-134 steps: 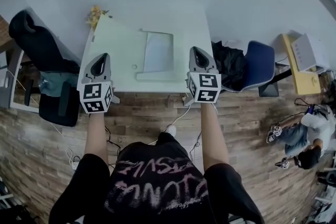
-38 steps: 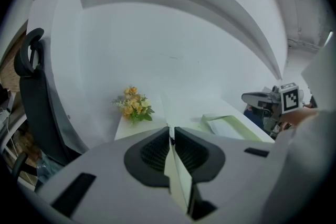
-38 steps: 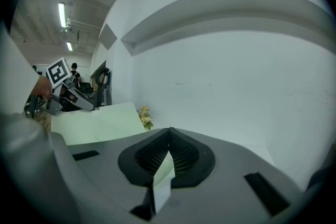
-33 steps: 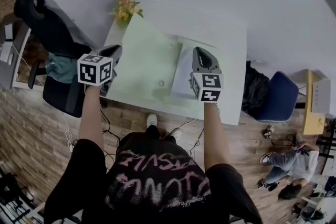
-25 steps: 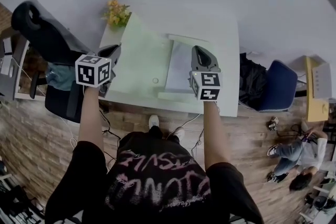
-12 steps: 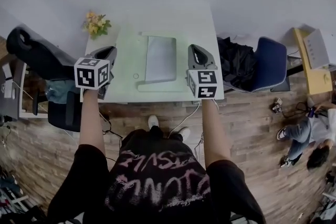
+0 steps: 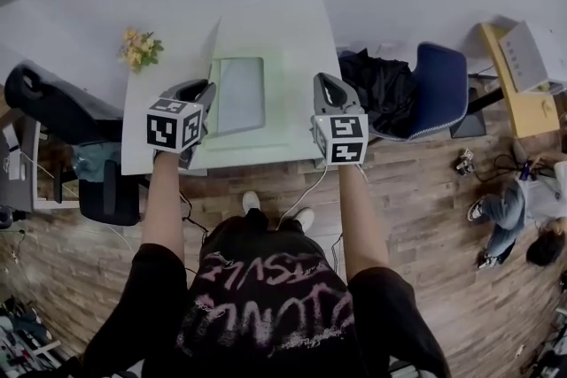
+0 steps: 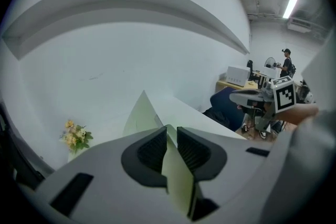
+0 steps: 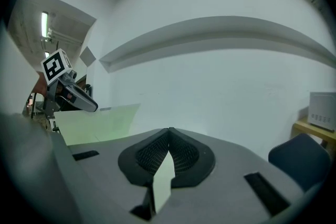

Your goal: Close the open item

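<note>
**Grey item sits between my two hand-held grippers, nearer the left**

From the head view, the grey item [image 7: 239, 93] lies flat on the desk [image 7: 275, 27]. My left hand-held gripper [image 7: 207, 88] is just beside the item's left edge, and my right hand-held gripper [image 7: 322, 81] stands apart from its right side.

The left gripper view shows its jaws slightly apart, having just been opening, with only the desk [image 8: 140, 113] showing through the gap. It also shows the flowers [image 8: 74, 136] and the other gripper. The right gripper view shows its jaws clenched together at the tips with nothing between them. Neither gripper view shows the grey item clearly.

Half a second ago the item lay nearer the middle between the grippers, well apart from the left one.
</note>
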`<state>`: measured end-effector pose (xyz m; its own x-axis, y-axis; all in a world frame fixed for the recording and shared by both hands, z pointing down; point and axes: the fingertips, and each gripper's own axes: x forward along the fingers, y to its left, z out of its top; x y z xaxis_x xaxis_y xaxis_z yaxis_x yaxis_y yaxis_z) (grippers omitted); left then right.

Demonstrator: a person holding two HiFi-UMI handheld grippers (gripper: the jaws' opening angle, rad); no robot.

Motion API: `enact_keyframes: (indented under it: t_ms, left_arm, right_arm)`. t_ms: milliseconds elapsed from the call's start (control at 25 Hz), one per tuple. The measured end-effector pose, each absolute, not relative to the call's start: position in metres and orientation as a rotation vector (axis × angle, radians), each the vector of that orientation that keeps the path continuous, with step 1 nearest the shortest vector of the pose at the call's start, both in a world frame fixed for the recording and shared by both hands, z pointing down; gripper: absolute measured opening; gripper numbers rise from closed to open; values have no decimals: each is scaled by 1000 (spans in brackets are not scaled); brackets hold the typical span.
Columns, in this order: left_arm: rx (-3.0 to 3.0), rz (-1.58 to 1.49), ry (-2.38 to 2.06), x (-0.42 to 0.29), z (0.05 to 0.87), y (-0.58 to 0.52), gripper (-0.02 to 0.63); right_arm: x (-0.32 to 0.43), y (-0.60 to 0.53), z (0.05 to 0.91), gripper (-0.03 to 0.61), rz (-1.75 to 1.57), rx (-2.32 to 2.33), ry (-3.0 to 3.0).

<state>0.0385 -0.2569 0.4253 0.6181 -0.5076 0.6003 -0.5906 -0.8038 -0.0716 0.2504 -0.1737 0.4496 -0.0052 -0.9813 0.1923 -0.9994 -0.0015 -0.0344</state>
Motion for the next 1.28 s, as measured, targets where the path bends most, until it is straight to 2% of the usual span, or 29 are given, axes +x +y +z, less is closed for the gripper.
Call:
enact_keyframes:
  t_ms: [520,1280]
  left_arm:
    - [2723,1037,-649,128,485,-231,74]
    - [2649,1075,-348,170,560,-237,61]
  right_arm:
    - [304,-135,487,11,345,2195,-2002]
    - [311,-142,529,11,471,2219,-1840]
